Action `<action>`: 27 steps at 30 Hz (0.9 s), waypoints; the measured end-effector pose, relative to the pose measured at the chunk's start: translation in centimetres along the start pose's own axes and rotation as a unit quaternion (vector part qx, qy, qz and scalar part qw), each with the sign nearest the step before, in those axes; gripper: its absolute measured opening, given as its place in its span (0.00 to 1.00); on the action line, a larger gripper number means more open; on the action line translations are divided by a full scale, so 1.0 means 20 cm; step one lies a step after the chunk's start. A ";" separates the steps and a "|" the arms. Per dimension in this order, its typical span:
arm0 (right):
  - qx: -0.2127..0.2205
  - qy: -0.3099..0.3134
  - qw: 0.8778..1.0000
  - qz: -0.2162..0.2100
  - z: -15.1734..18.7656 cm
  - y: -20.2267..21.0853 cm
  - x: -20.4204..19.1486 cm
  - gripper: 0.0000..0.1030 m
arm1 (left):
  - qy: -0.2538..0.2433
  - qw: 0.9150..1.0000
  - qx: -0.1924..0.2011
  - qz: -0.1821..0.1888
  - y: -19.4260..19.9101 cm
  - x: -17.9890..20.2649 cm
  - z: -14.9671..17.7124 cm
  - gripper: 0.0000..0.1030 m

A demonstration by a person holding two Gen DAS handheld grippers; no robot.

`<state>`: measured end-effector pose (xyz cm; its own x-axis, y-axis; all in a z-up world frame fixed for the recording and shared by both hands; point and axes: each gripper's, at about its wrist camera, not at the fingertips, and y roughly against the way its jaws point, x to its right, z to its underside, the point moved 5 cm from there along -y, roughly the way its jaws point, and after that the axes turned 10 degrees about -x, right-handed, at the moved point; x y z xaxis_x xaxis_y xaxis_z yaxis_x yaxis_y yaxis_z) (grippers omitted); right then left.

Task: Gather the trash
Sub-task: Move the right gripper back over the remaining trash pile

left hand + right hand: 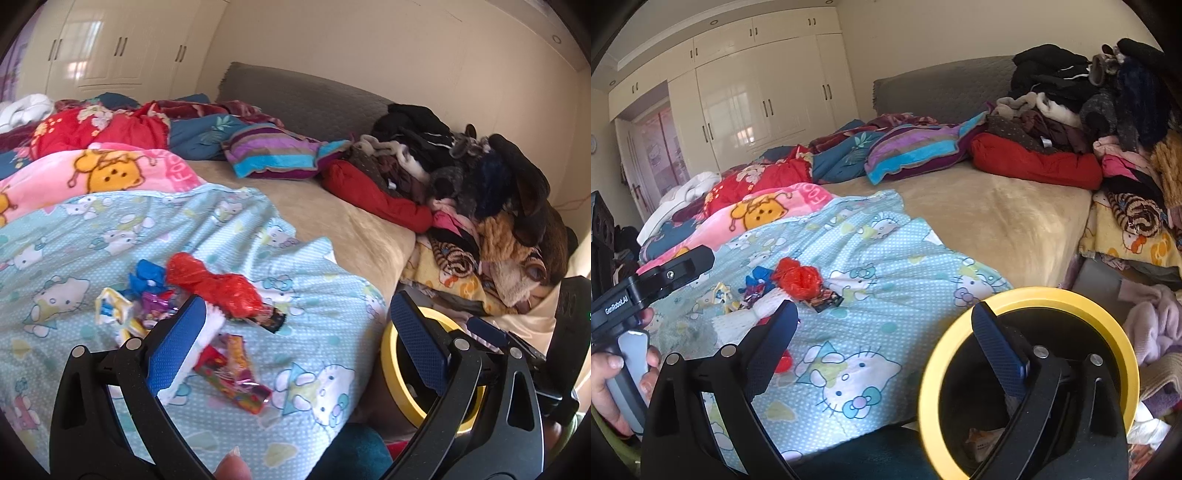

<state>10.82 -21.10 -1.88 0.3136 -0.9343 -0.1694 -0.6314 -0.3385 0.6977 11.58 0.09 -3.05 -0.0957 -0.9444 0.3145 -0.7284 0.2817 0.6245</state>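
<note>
Bed [997, 218]: fills most of both views; a beige sheet lies bare in the middle, with a grey headboard at the far end.
Clothes pile [1108, 122]: heaped along the right side of the bed, mostly dark garments over a red one.
Hello Kitty blanket [879, 295]: light blue, spread over the near left part of the bed; the trash lies on it.
Trash bin [1027, 306]: dark with a yellow rim, near right, just beside the bed edge. Something pale lies at its bottom, possibly a wrapper already dropped in, though the view there is too dim to be sure.
Left tongs [295, 321]: apart, holding nothing, low over the blanket with the left finger touching or just over the litter.
Right tongs [886, 325]: apart and empty, the right finger over the bin's mouth.
Trash on the blanket: red plastic bag [218, 284], crumpled; blue wrapper [147, 273] to its left; colourful snack wrapper [236, 373] nearest; white foam net [753, 314]; small dark wrapper [827, 299].
Progress: early, by my reading; nearly all the litter is uncollected, and every piece has yet to be gripped and carried right to the bin.
</note>
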 end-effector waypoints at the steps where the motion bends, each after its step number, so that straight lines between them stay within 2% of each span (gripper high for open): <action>1: -0.001 0.004 1.000 -0.002 0.00 -0.01 -0.02 0.90 | 0.003 1.000 0.001 -0.002 0.01 -0.02 0.00 0.89; 5: -0.004 0.021 1.000 -0.013 -0.01 -0.03 -0.11 0.91 | 0.014 1.000 0.007 -0.011 0.03 -0.09 -0.01 0.89; 11: -0.015 0.045 0.998 -0.037 -0.04 -0.10 -0.24 0.91 | 0.017 0.998 0.018 -0.052 0.08 -0.22 0.00 0.89; 19: -0.045 0.078 0.994 -0.061 -0.02 -0.24 -0.42 0.91 | 0.041 0.996 -0.004 -0.077 0.10 -0.45 0.05 0.89; 27: -0.078 0.096 0.989 -0.084 0.02 -0.39 -0.53 0.91 | 0.048 0.995 -0.044 -0.071 0.04 -0.59 0.16 0.89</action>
<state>11.98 -8.58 -5.79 0.5438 -0.8225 -0.1668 -0.4461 -0.4516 0.7727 9.87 10.89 -8.50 0.0732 -0.9564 0.2826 -0.6666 0.1639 0.7271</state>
